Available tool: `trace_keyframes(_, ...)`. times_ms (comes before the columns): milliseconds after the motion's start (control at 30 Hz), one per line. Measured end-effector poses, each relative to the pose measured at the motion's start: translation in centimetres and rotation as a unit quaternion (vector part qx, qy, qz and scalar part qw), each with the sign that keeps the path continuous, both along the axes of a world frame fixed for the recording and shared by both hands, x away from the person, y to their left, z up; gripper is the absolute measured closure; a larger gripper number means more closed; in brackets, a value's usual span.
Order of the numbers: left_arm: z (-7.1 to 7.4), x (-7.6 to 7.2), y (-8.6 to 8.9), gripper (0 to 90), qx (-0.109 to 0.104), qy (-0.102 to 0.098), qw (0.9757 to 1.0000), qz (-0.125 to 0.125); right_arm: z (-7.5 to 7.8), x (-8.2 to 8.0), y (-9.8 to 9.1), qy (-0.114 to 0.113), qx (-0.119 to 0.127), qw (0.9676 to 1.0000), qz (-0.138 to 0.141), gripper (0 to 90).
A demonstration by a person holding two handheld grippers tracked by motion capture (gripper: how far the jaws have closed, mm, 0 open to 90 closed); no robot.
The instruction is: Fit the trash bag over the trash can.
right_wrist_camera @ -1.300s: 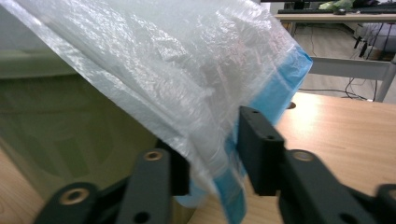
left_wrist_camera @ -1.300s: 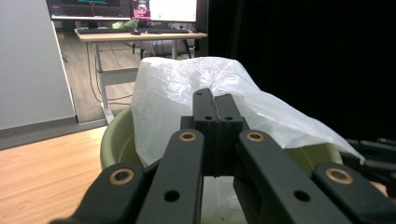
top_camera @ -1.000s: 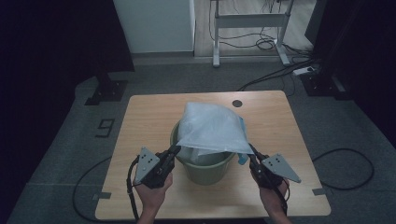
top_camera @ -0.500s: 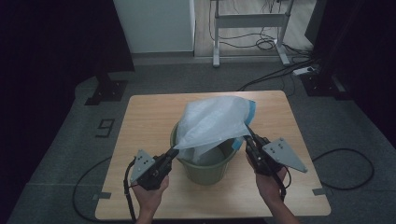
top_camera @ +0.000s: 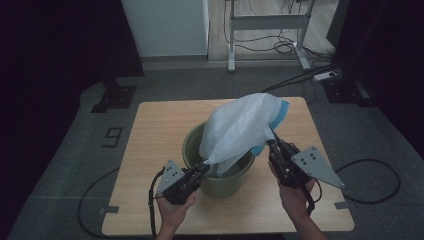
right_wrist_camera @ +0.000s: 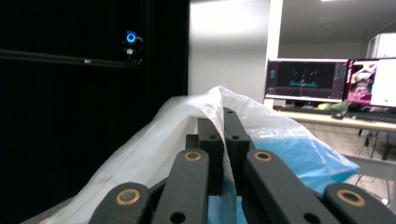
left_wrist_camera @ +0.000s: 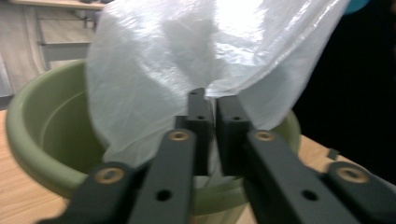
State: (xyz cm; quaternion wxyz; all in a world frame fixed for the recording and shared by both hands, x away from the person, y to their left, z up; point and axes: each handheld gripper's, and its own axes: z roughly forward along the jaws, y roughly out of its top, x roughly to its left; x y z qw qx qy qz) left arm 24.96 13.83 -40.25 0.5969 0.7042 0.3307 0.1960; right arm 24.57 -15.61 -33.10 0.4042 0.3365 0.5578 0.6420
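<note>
The plastic bag hangs over and into the bucket, which stands on the table.

A light wooden table stands on grey carpet in a dim room. Behind it are a white panel, a metal desk frame and loose cables; black curtains hang at both sides. Lit monitors glow on a far desk
</note>
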Motion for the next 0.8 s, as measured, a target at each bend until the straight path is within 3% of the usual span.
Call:
trace_keyframes(33, 0.2, -0.3, 0.2, 64.3, -0.002, -0.014, 0.9998, 0.012, -0.7, 0.4, 0.3, 0.011, -0.002, 0.9999, 0.006, 88.3)
trace_keyframes(233, 1.8, -1.0, 1.6, 48.0, -0.023, -0.029, 0.9989, 0.030, -2.2, 1.3, 1.0, 0.032, -0.010, 0.9994, 0.011, 88.2)
trace_keyframes(333, 2.4, -1.1, 2.0, 44.2, -0.026, -0.032, 0.9985, 0.037, -2.4, 1.4, 1.1, 0.032, -0.013, 0.9993, 0.010, 88.2)
trace_keyframes(467, 3.5, 0.0, 2.0, 43.2, -0.011, -0.019, 0.9985, 0.051, -2.5, 1.1, 1.6, 0.028, -0.019, 0.9993, 0.017, 88.2)
trace_keyframes(800, 4.0, 2.0, 1.0, 38.0, 0.003, 0.000, 0.9989, 0.048, -3.2, 0.6, 2.7, 0.021, -0.034, 0.9987, 0.030, 88.2)
